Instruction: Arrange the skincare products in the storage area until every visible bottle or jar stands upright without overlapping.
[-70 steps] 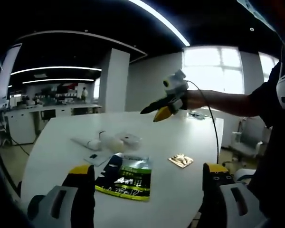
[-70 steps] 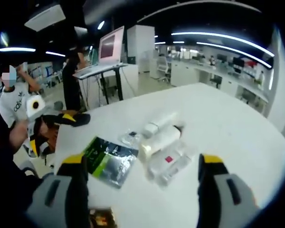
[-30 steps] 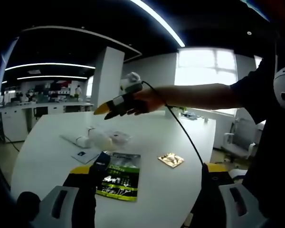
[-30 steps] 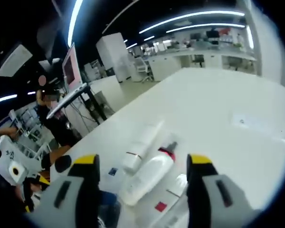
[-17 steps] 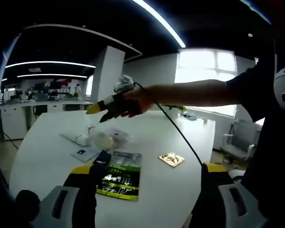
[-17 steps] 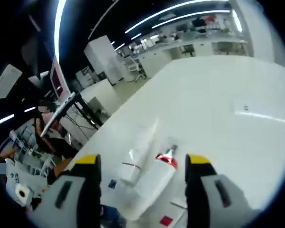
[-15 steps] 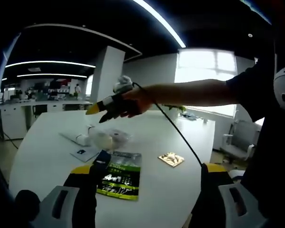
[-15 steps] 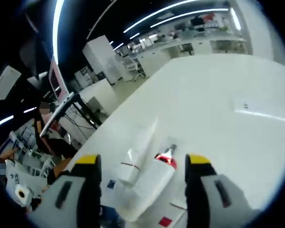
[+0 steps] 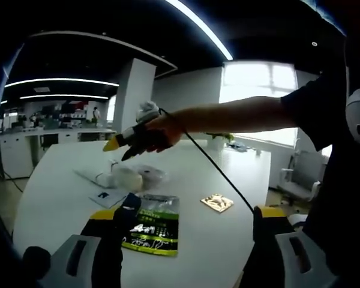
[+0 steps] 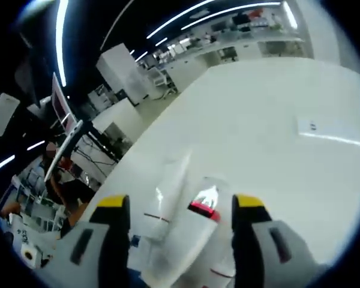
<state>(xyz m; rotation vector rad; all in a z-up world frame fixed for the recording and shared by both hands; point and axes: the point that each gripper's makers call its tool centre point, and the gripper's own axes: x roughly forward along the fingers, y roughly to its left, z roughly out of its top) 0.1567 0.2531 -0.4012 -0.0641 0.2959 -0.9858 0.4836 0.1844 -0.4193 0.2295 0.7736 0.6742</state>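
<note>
Several white skincare containers lie on their sides on the white table (image 9: 60, 198). In the right gripper view a white bottle (image 10: 189, 237) with a red band and clear cap lies between my right gripper's (image 10: 179, 205) open jaws, and a white tube (image 10: 166, 195) rests beside it to the left. From the left gripper view the same cluster of bottles (image 9: 132, 177) lies mid-table, with the right gripper (image 9: 121, 145) hovering just above it in a person's hand. My left gripper (image 9: 186, 213) is open and holds nothing, low over the near table edge.
A green sachet (image 9: 150, 223) lies close to the left gripper's left jaw, a small gold sachet (image 9: 217, 202) to its right and a small card (image 9: 106, 195) by the tube. The person's arm and cable cross above the table. Desks and people stand beyond the table (image 10: 276, 114).
The right gripper has moved left and down over the lying bottles, which now look larger between its jaws. The left gripper has barely moved.
</note>
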